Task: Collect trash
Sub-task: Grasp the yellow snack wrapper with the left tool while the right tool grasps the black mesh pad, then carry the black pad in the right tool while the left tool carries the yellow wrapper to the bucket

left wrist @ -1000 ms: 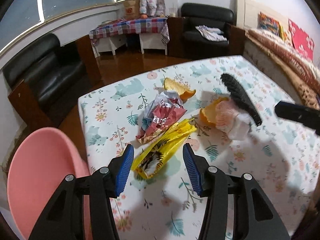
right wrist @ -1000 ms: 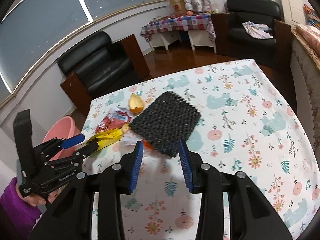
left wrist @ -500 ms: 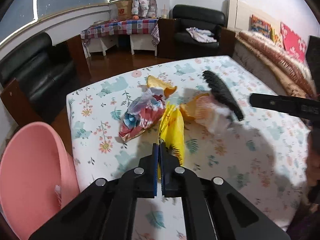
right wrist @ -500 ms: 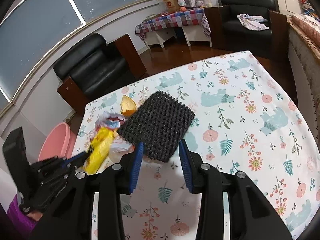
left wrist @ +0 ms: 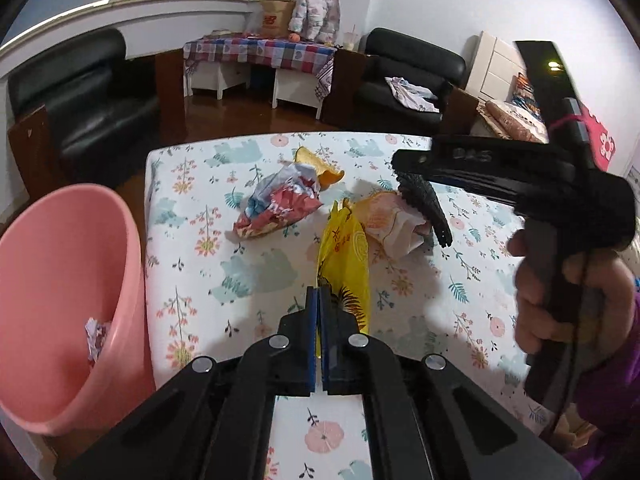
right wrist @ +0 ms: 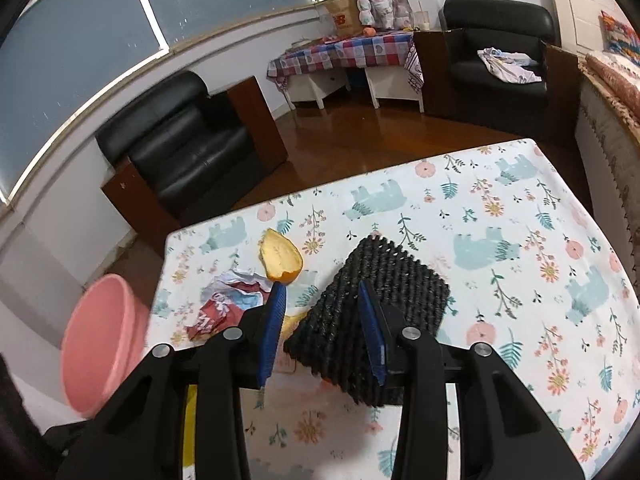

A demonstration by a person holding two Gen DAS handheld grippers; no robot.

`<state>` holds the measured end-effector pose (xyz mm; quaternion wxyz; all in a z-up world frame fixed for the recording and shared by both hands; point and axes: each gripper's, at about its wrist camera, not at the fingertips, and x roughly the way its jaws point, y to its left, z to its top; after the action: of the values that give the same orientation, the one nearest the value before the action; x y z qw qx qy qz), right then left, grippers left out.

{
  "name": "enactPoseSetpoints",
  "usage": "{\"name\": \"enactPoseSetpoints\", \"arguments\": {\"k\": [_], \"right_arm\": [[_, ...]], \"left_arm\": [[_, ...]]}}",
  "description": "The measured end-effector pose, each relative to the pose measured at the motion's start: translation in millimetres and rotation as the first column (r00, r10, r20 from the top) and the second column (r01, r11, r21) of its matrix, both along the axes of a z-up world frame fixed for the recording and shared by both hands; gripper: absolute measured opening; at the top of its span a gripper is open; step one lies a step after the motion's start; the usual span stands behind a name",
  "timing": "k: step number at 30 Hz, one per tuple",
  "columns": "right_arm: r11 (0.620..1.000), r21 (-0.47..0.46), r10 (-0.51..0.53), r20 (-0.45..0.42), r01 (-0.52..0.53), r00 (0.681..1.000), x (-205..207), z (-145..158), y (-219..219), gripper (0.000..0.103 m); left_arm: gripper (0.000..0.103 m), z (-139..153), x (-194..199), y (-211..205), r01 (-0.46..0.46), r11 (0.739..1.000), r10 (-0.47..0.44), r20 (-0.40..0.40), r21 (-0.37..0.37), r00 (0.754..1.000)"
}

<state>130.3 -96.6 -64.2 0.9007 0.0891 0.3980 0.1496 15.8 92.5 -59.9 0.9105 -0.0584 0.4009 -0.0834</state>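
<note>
My left gripper (left wrist: 319,296) is shut on the near end of a yellow snack wrapper (left wrist: 345,256), lifted off the floral table (left wrist: 256,272). A crumpled red and white wrapper (left wrist: 276,206), an orange peel (left wrist: 320,166) and a pale wrapper over another peel (left wrist: 394,218) lie beyond it. My right gripper (right wrist: 322,312) is open, its jaws on either side of the near corner of a black woven mat (right wrist: 372,312). The red wrapper (right wrist: 228,304) and orange peel (right wrist: 280,258) show to its left.
A pink bin (left wrist: 60,296) stands left of the table with some paper inside; it also shows in the right wrist view (right wrist: 100,336). Black armchairs (right wrist: 188,144) and a checked side table (right wrist: 348,50) stand across the wooden floor.
My left gripper closed on the yellow wrapper and has pulled it up and back. My right gripper has moved forward over the black mat, still open.
</note>
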Motion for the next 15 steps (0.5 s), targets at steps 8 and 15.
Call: {"name": "enactPoseSetpoints", "arguments": {"k": [8,15], "right_arm": [[0.999,0.001,-0.042,-0.037,0.043,0.998,-5,-15,-27,0.033],[0.998,0.042,-0.044,-0.06,0.046,0.997,-20,-18,-54,0.013]], "left_arm": [[0.001,-3,-7,4,-0.016,1.0,0.016,-0.006,-0.023,1.0],[0.001,3,-12,-1,-0.026,0.999,0.026,0.01,-0.037,1.0]]}}
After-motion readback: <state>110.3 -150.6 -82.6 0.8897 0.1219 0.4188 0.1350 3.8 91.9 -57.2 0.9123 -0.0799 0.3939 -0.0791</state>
